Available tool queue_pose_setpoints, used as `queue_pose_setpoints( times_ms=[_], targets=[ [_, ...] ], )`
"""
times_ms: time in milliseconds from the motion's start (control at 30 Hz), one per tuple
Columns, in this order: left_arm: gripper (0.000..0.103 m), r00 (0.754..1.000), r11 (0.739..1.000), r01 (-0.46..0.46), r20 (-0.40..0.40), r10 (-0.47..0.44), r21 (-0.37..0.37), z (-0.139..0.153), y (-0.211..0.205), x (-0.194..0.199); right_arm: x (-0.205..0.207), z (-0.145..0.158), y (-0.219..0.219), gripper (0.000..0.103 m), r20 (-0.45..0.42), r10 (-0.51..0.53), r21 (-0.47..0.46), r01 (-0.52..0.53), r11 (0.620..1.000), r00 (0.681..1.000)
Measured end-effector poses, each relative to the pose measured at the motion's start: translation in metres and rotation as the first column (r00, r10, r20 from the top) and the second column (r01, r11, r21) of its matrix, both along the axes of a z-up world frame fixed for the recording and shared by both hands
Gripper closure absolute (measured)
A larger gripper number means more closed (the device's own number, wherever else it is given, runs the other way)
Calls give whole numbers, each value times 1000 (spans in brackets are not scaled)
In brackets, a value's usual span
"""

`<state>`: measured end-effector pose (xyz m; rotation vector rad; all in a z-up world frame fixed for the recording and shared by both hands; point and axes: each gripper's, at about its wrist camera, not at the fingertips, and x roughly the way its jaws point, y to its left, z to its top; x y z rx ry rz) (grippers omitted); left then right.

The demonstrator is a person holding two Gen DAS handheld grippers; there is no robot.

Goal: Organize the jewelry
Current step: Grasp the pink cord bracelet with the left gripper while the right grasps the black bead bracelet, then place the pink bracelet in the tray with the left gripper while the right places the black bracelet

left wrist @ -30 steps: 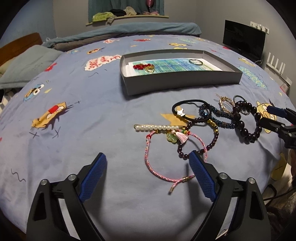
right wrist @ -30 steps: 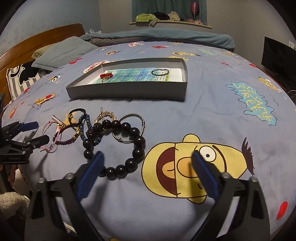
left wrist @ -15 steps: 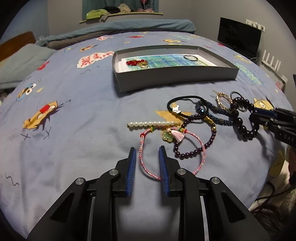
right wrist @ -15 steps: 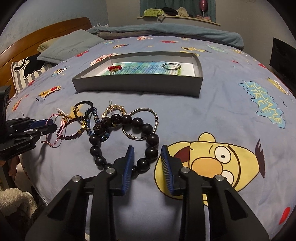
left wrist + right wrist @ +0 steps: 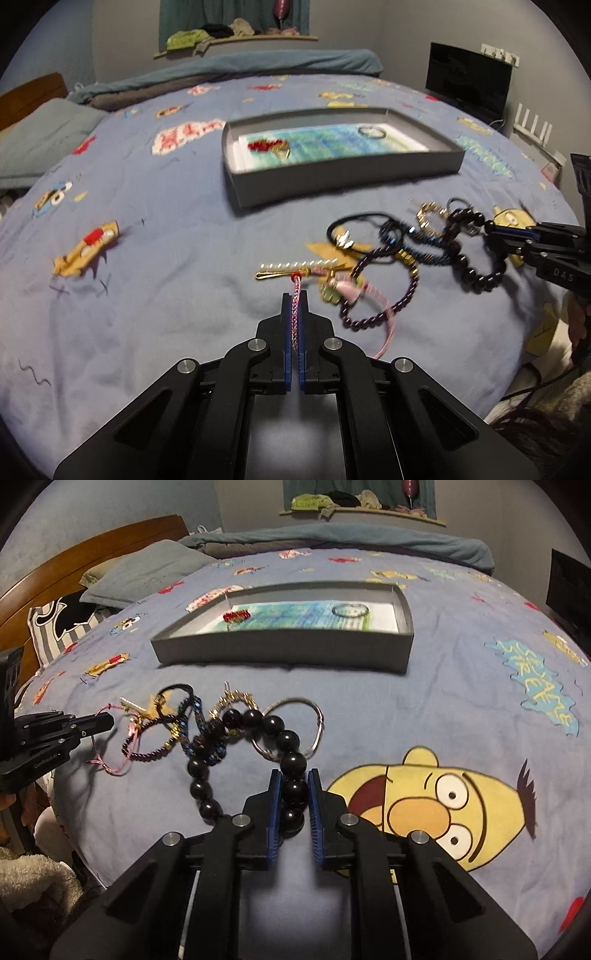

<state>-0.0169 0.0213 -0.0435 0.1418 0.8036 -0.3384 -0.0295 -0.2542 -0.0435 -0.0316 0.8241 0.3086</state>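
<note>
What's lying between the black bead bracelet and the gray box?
The silver bangle and gold hoop lie under and just beyond the black bead bracelet, toward the gray box; past them is bare bedspread.

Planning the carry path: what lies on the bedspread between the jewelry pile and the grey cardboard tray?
Nothing: in both wrist views only bare blue cartoon-print bedspread separates the jewelry pile from the grey cardboard tray.

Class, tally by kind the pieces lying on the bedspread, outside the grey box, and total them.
Bead bracelets (black, purple, blue): 3
Cord bracelet: 1
Metal bangle: 1
Gold hoop: 1
Hair clip: 1
Hair tie: 1
Total: 8
</note>
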Motion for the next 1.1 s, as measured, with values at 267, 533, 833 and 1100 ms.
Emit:
queue_pose_setpoints(
  times_ms=[267,533,833,1100],
  targets=[
    [100,997,999,35,76,-32,-29,37,0,-7,-5,34,5,89,122,34,-36,-30,999,992],
    [100,991,998,49,124,-44,-34,69,1,4,1,74,0,89,222,29,-44,-20,999,975],
    [100,988,998,29,153,-19,-61,98,2,50,35,113,-14,89,316,-25,-44,41,998,948],
    [100,988,999,18,156,-11,-42,96,-14,100,80,115,-12,89,322,-50,-29,63,998,945]
  ],
)
